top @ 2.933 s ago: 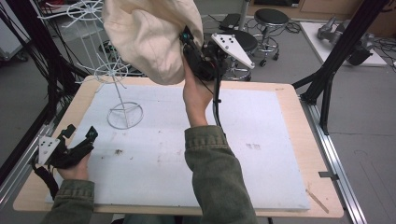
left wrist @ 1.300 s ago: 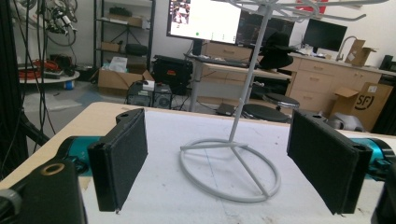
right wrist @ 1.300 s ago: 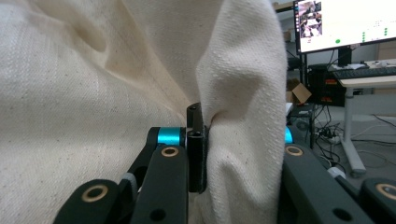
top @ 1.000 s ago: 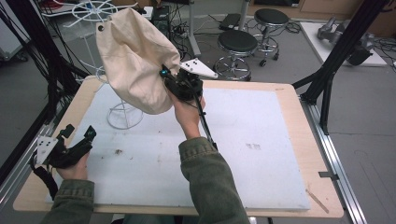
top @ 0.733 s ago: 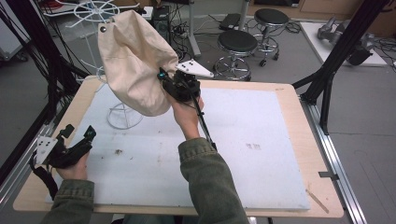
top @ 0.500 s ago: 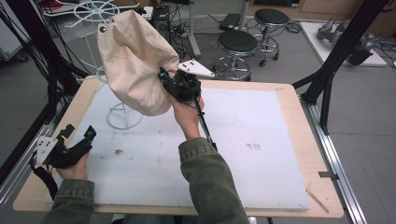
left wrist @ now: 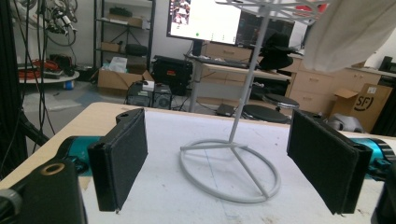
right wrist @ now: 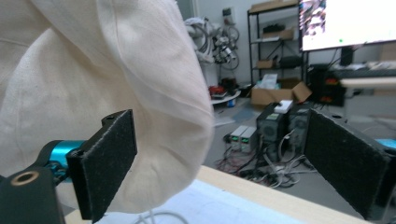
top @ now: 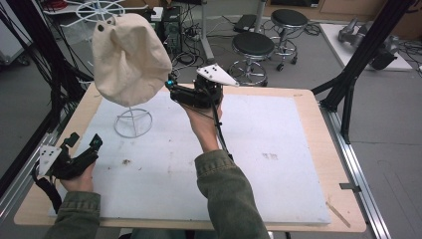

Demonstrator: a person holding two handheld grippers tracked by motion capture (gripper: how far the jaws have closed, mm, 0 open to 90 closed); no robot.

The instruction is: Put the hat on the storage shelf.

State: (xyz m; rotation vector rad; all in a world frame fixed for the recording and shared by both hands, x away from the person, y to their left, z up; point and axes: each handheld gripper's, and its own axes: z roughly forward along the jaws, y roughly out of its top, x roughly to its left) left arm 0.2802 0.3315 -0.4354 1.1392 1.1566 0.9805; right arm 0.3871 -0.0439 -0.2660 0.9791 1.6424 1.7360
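A cream cloth hat hangs on top of a white wire stand at the table's far left. My right gripper is held in the air just right of the hat. Its jaws have just been opening and now stand open. In the right gripper view the hat bulges just ahead of the left pad, and neither pad presses on it. My left gripper rests on the table's near left, open. It looks at the stand's ring base with nothing between its pads.
A white mat covers the wooden table. Black frame posts rise at the far right and far left. Round stools stand beyond the far edge. The right forearm's sleeve crosses the near middle.
The right gripper's jaws have opened and let go of the hat. The hat has settled left onto the stand, apart from the gripper. The left gripper has stayed put.
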